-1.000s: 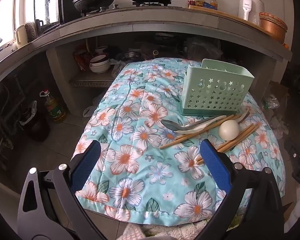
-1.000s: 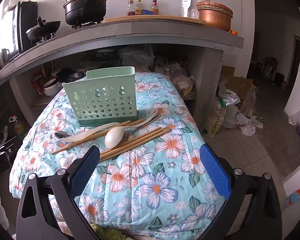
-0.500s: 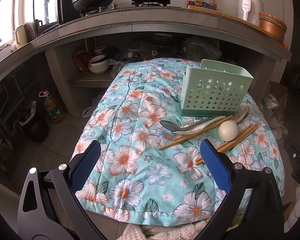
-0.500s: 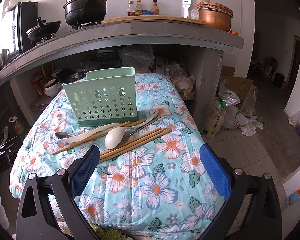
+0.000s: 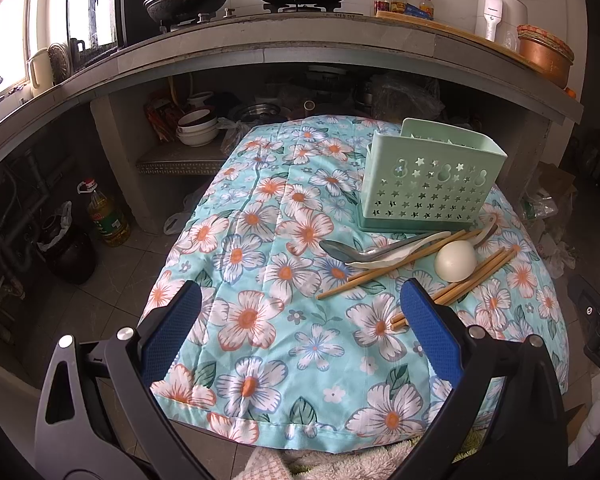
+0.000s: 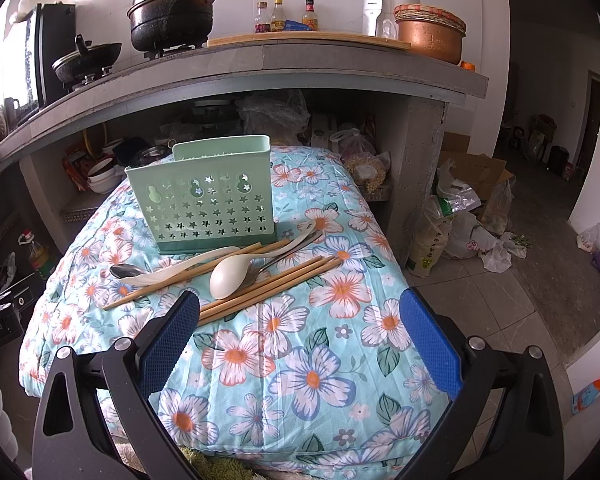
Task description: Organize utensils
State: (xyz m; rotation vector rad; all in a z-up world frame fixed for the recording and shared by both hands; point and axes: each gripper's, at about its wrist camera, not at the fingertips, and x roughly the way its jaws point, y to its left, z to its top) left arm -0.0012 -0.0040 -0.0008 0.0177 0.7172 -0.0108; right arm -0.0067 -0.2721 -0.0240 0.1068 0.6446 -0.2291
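Note:
A mint-green utensil holder point(image 5: 430, 178) point(image 6: 204, 200) with star cut-outs stands upright on the floral cloth point(image 5: 260, 280) point(image 6: 300, 340). In front of it lie a white ladle point(image 5: 456, 260) point(image 6: 230, 276), a white spoon point(image 6: 172, 272), a metal spoon point(image 5: 340, 250) point(image 6: 122, 271) and several wooden chopsticks point(image 5: 396, 264) point(image 6: 268, 286), loosely piled. My left gripper point(image 5: 300, 304) is open, low over the cloth's near edge, left of the pile. My right gripper point(image 6: 298, 312) is also open, nothing between its fingers, just short of the chopsticks' near ends.
A concrete counter point(image 6: 300, 64) overhangs the table's far side, carrying pots, bottles and a copper bowl point(image 6: 430, 36). Bowls point(image 5: 196, 130) sit on a shelf beneath. An oil bottle point(image 5: 108, 216) stands on the floor left; bags point(image 6: 460, 224) and a box lie right.
Both views have shifted only slightly; the utensils and holder lie as before and both grippers stay open.

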